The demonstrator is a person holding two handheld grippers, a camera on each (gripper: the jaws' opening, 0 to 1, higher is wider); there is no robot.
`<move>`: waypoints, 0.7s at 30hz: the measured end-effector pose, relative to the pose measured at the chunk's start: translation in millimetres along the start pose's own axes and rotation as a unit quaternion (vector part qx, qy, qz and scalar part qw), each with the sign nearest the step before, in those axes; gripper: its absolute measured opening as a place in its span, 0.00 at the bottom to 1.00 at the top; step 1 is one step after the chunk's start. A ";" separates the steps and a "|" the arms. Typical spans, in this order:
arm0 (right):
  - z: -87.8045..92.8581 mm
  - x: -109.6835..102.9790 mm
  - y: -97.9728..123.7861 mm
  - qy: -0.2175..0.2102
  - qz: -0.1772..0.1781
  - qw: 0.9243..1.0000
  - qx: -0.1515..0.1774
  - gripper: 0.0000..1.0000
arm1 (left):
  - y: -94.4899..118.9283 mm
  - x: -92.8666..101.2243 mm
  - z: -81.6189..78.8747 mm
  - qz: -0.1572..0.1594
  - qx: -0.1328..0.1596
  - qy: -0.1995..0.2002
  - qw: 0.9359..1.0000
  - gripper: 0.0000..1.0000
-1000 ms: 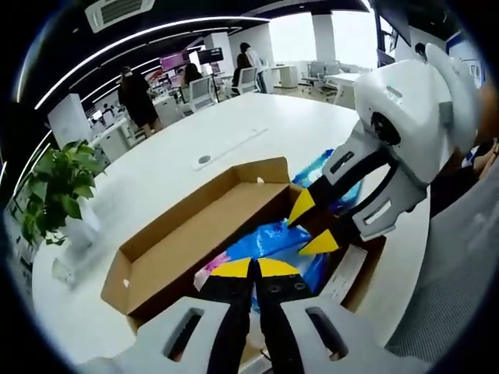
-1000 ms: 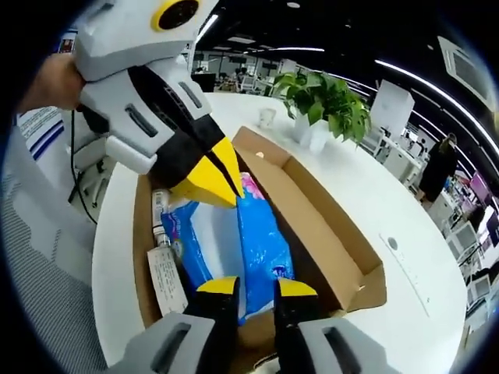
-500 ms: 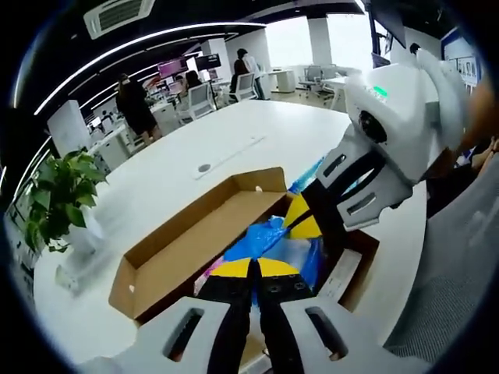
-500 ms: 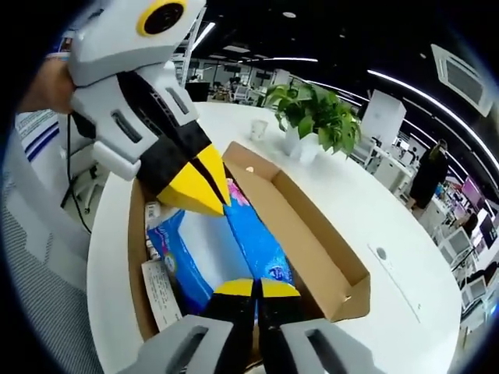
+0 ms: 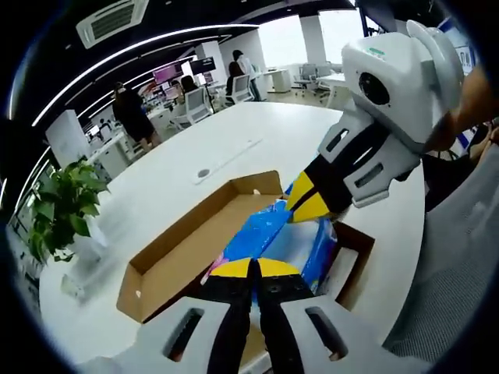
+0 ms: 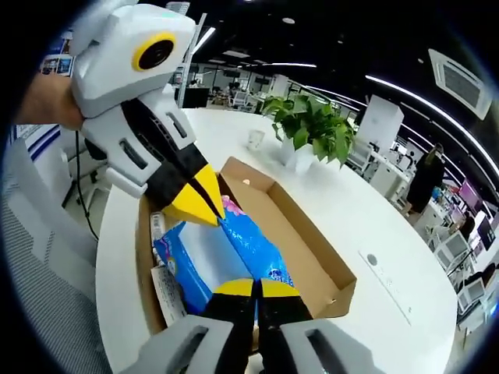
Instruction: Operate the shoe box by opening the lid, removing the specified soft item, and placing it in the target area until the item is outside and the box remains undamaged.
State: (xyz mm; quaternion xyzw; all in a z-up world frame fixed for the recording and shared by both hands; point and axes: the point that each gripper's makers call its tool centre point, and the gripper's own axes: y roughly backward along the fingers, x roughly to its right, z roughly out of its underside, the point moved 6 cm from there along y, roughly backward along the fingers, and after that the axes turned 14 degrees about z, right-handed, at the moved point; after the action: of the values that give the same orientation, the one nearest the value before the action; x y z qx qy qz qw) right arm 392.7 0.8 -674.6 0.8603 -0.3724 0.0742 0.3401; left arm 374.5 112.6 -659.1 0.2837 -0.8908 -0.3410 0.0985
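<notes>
An open cardboard shoe box (image 5: 183, 241) lies on the white table (image 5: 171, 164) with its lid folded flat beside it. A blue soft pack (image 5: 273, 238) hangs over the box, held at both ends. My left gripper (image 5: 251, 269) is shut on the near end and my right gripper (image 5: 306, 204) is shut on the far end. In the right gripper view the right gripper (image 6: 256, 288) pinches the blue soft pack (image 6: 214, 261), and the left gripper (image 6: 199, 206) grips its other end above the shoe box (image 6: 300, 234).
A potted plant (image 6: 312, 125) and a small white cup (image 6: 255, 139) stand on the table beyond the box. A paper leaflet (image 6: 168, 294) lies in the box beside the pack. People and desks fill the office behind (image 5: 132, 101). A grey sleeve (image 5: 460, 273) is at the edge.
The right gripper, open a second ago, has shut on the pack. Both grippers have since lifted the pack higher above the box.
</notes>
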 end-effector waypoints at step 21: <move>-15.4 35.2 38.9 -0.007 0.025 1.000 0.013 0.00 | 8.3 8.4 -43.8 0.009 0.031 -0.023 0.999 0.00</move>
State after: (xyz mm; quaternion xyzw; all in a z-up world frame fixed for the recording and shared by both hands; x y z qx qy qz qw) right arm 392.8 -29.2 -628.8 0.8555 -0.3955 0.0819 0.3241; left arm 380.1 88.7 -621.0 0.2700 -0.9056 -0.3191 0.0720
